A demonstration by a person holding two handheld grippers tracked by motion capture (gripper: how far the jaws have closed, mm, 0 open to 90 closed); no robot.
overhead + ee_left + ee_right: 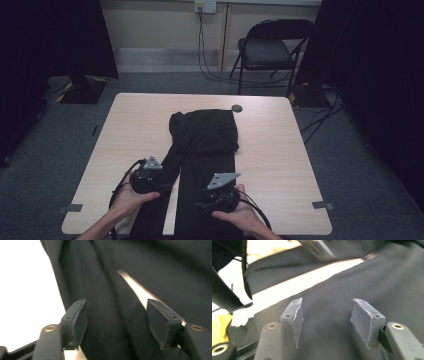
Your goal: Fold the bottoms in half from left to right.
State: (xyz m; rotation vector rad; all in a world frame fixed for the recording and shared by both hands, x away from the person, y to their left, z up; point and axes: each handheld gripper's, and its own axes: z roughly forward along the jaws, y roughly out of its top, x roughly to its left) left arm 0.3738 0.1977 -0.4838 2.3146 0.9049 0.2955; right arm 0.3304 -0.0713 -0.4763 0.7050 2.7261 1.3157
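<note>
Wooden table [280, 150], light top, viewed from above. Left side: left gripper [150, 175] held in the person's left hand [127, 197], w/ grey three-cornered plate on top and black cable looping back toward the wrist. It sits over the left leg of a pair of black trousers [207, 145], near the table's front edge. In the left gripper view its jaws stand apart, pads clear of the cloth, nothing pinched; trousers [100, 290] lie below and between them, a bright strip of tabletop showing where the two legs part. Centre: trousers lie lengthwise along the table's middle, upper part folded over toward the far side, legs running to the near edge and off it. Small dark round object [237, 108] on the table just beyond the garment's far edge; can't tell what it is. Right side: right gripper [220, 192] in the right hand [240, 212], over the right trouser leg. Right gripper view: jaws apart, no cloth gripped, fabric [372, 282] spread flat beneath. Behind the table: black folding chair [267, 50] by the wall.
</note>
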